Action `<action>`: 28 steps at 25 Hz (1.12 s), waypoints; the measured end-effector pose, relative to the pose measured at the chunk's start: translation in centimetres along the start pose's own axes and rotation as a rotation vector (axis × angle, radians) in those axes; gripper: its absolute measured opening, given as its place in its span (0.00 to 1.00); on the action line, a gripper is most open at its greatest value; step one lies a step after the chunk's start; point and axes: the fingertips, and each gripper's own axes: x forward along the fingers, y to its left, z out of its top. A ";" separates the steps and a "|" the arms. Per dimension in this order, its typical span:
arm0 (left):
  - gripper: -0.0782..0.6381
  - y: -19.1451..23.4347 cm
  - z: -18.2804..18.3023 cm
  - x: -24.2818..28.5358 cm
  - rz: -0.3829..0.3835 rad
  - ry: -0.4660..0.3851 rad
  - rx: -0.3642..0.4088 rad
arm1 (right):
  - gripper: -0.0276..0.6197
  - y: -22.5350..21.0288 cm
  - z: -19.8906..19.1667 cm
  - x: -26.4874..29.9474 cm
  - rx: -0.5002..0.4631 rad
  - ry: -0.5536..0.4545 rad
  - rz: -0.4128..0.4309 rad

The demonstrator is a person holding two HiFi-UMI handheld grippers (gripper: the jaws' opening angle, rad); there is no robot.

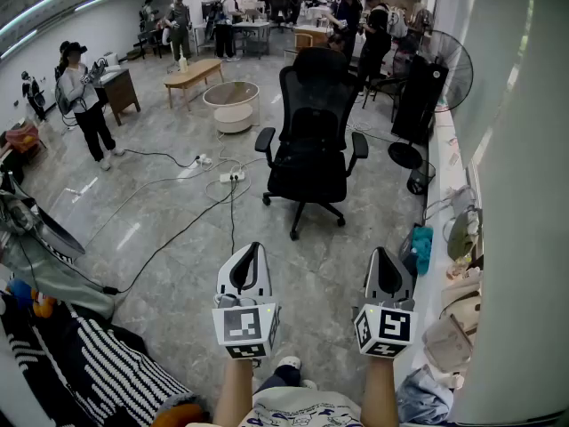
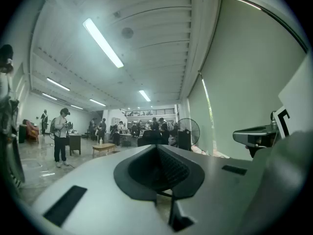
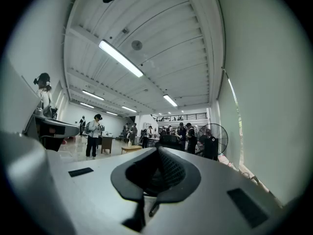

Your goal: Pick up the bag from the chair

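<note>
A black office chair (image 1: pixel 311 140) stands on the grey floor in the middle of the head view, a few steps ahead of me. Its seat (image 1: pixel 308 176) is all black, and I cannot make out a bag apart from it. My left gripper (image 1: pixel 254 251) and right gripper (image 1: pixel 380 254) are held low in front of me, side by side and well short of the chair. Both have their jaws pressed together with nothing between them. The chair shows small and far beyond the jaws in the left gripper view (image 2: pixel 149 138) and in the right gripper view (image 3: pixel 169 140).
Power strips and cables (image 1: pixel 220 176) lie on the floor left of the chair. A standing fan (image 1: pixel 439 69) and a round coffee table (image 1: pixel 233 105) flank it further back. A person (image 1: pixel 84 105) stands at left. Bags (image 1: pixel 452 314) line the right wall; striped cloth (image 1: pixel 98 363) lies near left.
</note>
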 end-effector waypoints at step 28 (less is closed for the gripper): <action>0.53 4.3 -0.4 7.4 0.013 -0.020 -0.035 | 0.54 0.0 -0.8 7.1 0.044 -0.014 -0.005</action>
